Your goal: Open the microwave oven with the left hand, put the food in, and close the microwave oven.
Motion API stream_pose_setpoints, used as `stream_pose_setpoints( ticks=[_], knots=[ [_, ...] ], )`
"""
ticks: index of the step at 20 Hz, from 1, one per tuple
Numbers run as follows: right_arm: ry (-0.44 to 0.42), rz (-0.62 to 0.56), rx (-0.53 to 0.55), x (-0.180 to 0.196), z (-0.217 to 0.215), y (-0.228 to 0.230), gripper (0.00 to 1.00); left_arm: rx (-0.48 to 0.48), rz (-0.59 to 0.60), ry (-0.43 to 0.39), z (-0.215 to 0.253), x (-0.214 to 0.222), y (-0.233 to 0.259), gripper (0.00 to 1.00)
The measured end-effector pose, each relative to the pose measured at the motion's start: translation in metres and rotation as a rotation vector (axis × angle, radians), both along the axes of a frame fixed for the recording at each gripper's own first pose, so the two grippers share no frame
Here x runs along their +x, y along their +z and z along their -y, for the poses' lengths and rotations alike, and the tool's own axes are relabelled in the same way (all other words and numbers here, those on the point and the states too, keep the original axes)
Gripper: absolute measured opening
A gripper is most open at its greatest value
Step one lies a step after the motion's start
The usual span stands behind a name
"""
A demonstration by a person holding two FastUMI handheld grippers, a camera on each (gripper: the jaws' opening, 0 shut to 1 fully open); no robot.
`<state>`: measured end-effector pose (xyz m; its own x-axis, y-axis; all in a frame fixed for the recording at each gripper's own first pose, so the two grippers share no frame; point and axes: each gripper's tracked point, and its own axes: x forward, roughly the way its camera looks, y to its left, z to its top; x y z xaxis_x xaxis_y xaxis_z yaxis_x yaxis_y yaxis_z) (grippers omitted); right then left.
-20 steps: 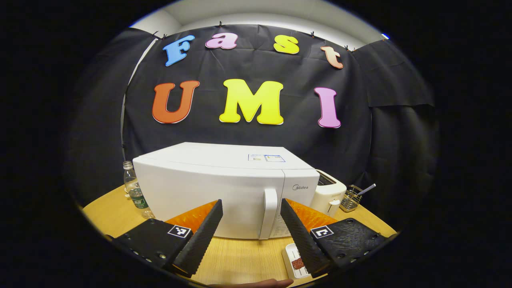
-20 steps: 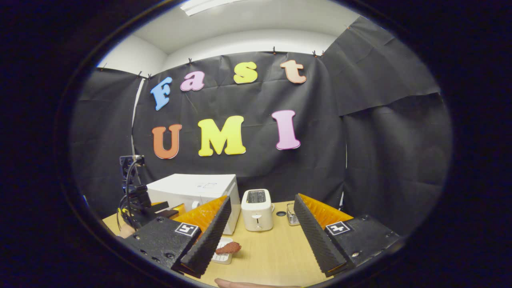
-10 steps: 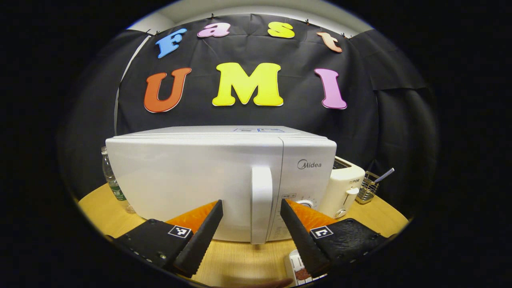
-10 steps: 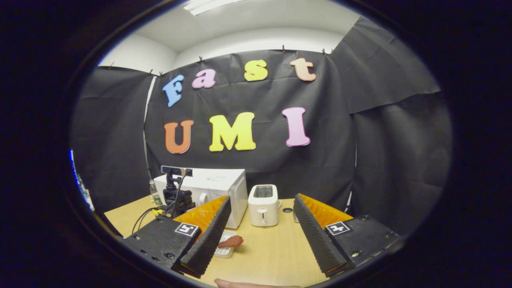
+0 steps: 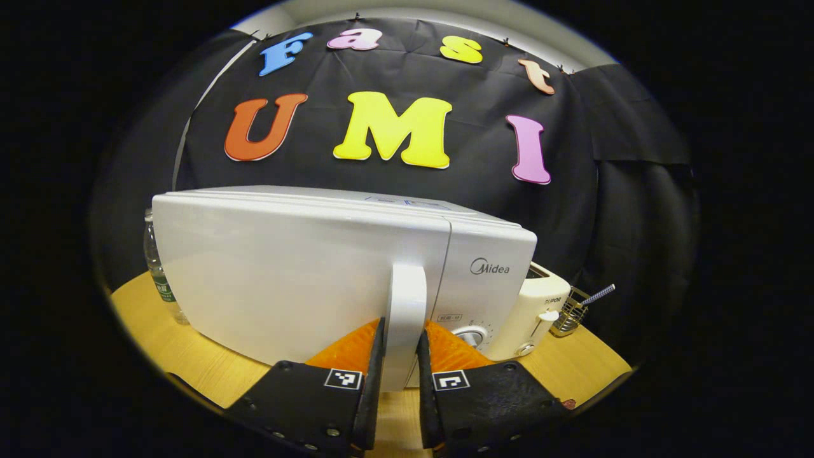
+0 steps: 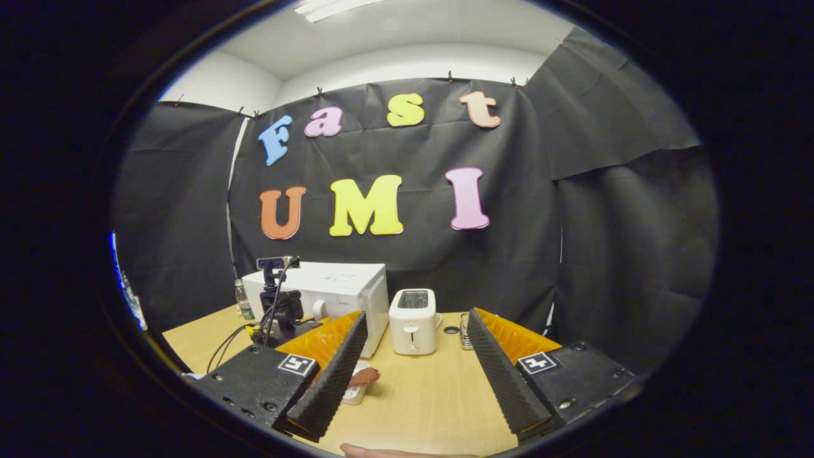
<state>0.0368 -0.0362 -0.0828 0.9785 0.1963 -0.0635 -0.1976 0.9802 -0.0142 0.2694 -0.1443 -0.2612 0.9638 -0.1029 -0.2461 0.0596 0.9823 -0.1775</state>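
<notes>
In the left gripper view the white microwave (image 5: 286, 273) stands close in front, door to the left, control panel to the right. My left gripper (image 5: 399, 388) is shut on the upright white door handle (image 5: 406, 305), one finger on each side. In the right gripper view the microwave (image 6: 340, 286) sits far left, with the left gripper's body (image 6: 280, 305) in front of it. The food (image 6: 364, 376), a reddish-brown piece, lies on a small white tray (image 6: 351, 395) beside my right gripper's near finger. My right gripper (image 6: 416, 388) hangs open over the table with nothing between its fingers.
A white toaster (image 6: 413, 321) stands right of the microwave, with a small wire basket (image 5: 568, 312) beyond it. A plastic bottle (image 5: 154, 273) stands left of the microwave. The wooden table (image 6: 426, 394) has bare room in front of the toaster. A fingertip (image 6: 381, 451) shows at the bottom edge.
My left gripper has moved in to the microwave and shut on the door handle; half a second ago it was open in front of it. The right gripper has barely shifted.
</notes>
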Motion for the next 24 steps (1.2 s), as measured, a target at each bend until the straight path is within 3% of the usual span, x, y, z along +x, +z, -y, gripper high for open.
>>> stream_pose_setpoints(
  ticks=[1,2,3,11,18,23,24],
  knots=[
    [-0.004,0.003,-0.003,-0.002,0.000,0.002,1.00,0.028,-0.007,0.006,-0.002,-0.001,-0.001,0.18],
    [-0.010,0.008,-0.004,-0.005,0.002,0.002,1.00,0.027,0.000,0.010,-0.001,0.000,-0.002,0.01],
    [-0.019,0.013,-0.003,-0.006,0.005,0.004,1.00,0.016,-0.001,0.012,-0.001,-0.002,-0.001,0.11],
    [-0.038,0.012,-0.006,-0.018,0.008,0.003,1.00,-0.001,-0.016,-0.013,-0.004,-0.019,0.002,0.11],
    [-0.046,0.002,-0.010,-0.018,-0.001,-0.004,1.00,-0.002,-0.007,-0.074,-0.018,-0.079,0.002,0.11],
    [-0.028,-0.020,-0.024,-0.022,-0.021,-0.015,1.00,0.017,-0.006,-0.067,-0.040,-0.119,0.003,0.11],
    [-0.021,-0.024,-0.025,-0.024,-0.026,-0.017,0.90,0.014,-0.007,-0.067,-0.045,-0.127,0.002,0.11]
  ],
)
